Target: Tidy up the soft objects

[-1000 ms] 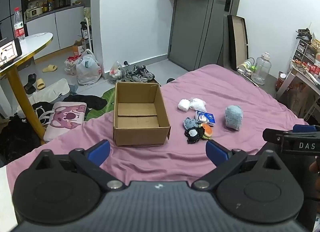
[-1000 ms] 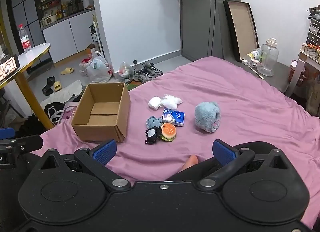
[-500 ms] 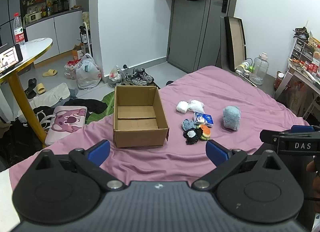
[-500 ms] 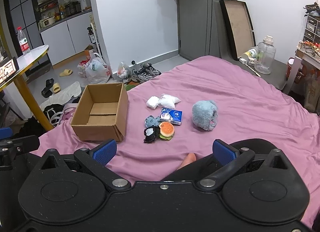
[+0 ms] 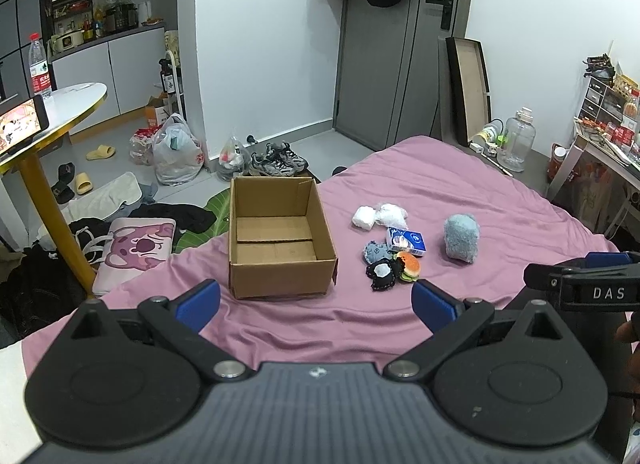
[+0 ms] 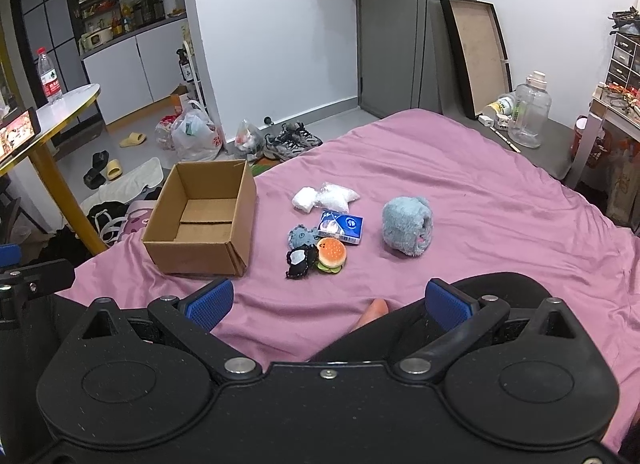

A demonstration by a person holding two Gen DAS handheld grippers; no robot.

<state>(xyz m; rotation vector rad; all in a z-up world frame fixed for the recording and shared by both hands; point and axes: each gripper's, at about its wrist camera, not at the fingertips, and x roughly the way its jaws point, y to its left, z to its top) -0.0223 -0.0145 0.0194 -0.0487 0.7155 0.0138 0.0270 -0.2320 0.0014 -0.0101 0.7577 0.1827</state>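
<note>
Resting on wrinkled pink sheet: square cardboard box, fuzzy blue plush.

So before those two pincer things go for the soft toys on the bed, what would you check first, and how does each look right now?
1. Cardboard box open and empty: ok.
2. Left gripper open, holding nothing: ok.
3. Right gripper open, holding nothing: ok.
4. Fluffy blue plush standing apart with room around it: ok.
5. Burger toy free to lift alone: not ok, it touches the black toy.
6. Whether the tissue pack counts as soft: cannot tell.
</note>
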